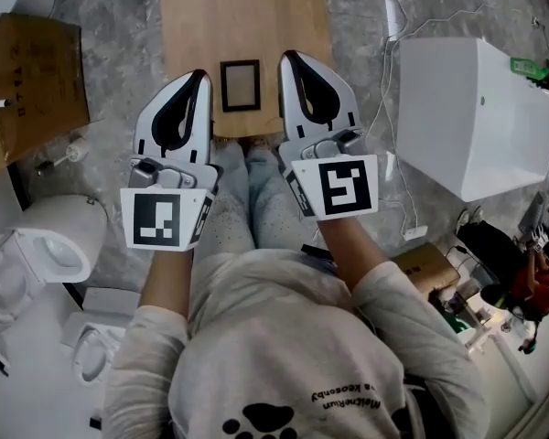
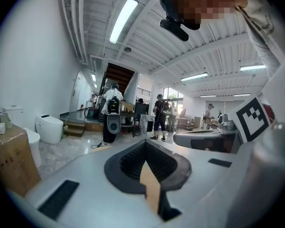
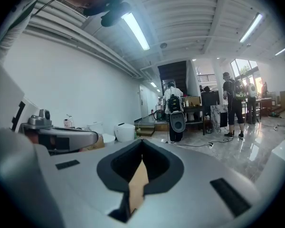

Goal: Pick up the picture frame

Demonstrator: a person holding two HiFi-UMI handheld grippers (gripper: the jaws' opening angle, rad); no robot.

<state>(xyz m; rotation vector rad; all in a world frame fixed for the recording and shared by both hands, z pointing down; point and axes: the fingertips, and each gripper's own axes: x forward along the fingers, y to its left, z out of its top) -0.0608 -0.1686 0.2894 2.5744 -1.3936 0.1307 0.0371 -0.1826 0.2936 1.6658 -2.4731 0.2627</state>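
Note:
A small black picture frame (image 1: 240,85) lies flat near the front edge of a light wooden table (image 1: 242,16). My left gripper (image 1: 200,75) hangs just left of the frame, level with it, jaws shut and empty. On the frame's right side my right gripper (image 1: 288,57) is also shut with nothing in it. Neither touches the frame. In the left gripper view the left gripper (image 2: 145,144) shows only a sliver of wood through its closed jaws. The right gripper (image 3: 141,145) shows the same in the right gripper view. Neither gripper view shows the frame.
A cardboard box (image 1: 32,76) stands on the floor at the left, with white toilets (image 1: 46,245) below it. A large white box (image 1: 476,112) sits at the right, with cables (image 1: 398,199) on the marble floor. Several people (image 2: 159,115) stand far across the hall.

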